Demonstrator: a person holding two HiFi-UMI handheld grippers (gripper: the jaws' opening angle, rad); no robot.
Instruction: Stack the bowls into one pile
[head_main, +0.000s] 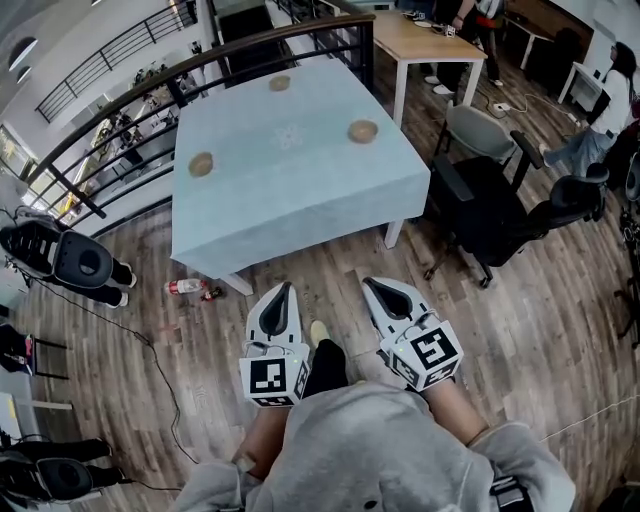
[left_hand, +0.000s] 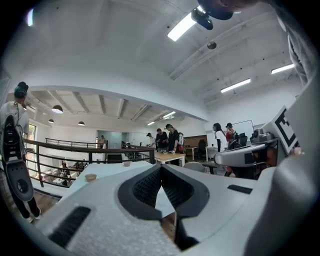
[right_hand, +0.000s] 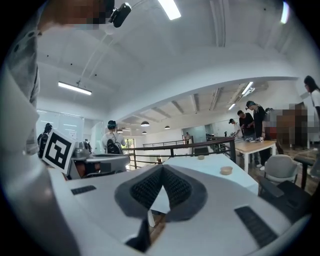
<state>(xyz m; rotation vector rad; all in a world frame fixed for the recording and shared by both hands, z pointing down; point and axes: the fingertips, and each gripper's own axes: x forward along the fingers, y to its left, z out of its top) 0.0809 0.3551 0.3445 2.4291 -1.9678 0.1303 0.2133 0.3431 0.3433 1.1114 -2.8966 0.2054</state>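
Observation:
Three small tan bowls stand apart on the table with the pale blue cloth (head_main: 300, 200): one at the left (head_main: 202, 164), one at the right (head_main: 363, 131), one at the far edge (head_main: 279, 83). Both grippers hover over the wooden floor short of the table's near edge, pointing level toward it. My left gripper (head_main: 284, 290) is shut with nothing in it, and so is my right gripper (head_main: 372, 286). The left gripper view shows the shut tips (left_hand: 161, 170) with two bowls (left_hand: 90, 177) (left_hand: 127, 163) far ahead. In the right gripper view, two bowls (right_hand: 226, 170) (right_hand: 201, 157) lie beyond the shut tips (right_hand: 162, 169).
Black office chairs (head_main: 490, 205) stand right of the table, and a wooden table (head_main: 430, 40) with people sits behind it. A dark railing (head_main: 150, 85) runs along the table's left and far sides. A bottle (head_main: 188, 288) lies on the floor; black gear (head_main: 70, 258) sits at the left.

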